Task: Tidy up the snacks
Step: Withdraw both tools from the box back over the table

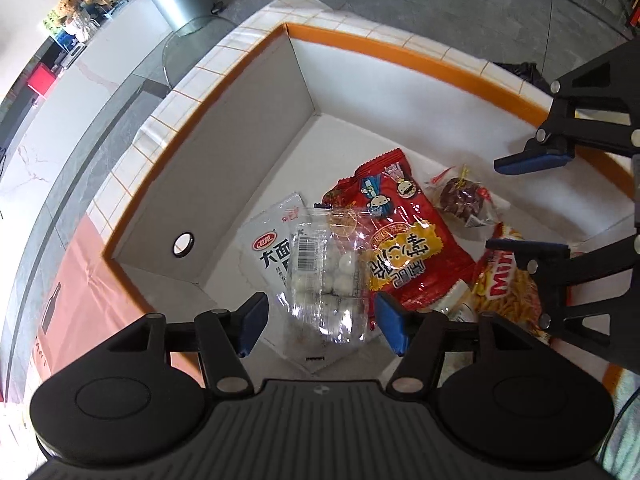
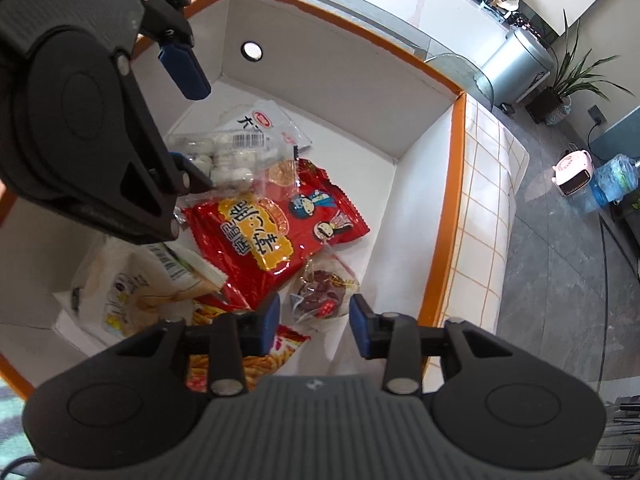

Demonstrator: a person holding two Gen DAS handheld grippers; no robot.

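Left wrist view shows our left gripper with its blue pads spread wide and pressing on nothing, poised above the clear plastic packet of white round candies, which lies between the pads on the floor of the white, orange-rimmed storage box, so we judge this drop-off done. Our right gripper stands partly open and empty just above the small clear-wrapped dark brown sweet, beside the large red foil snack bag. Next, we judge, both grippers must lift clear and fetch another snack.
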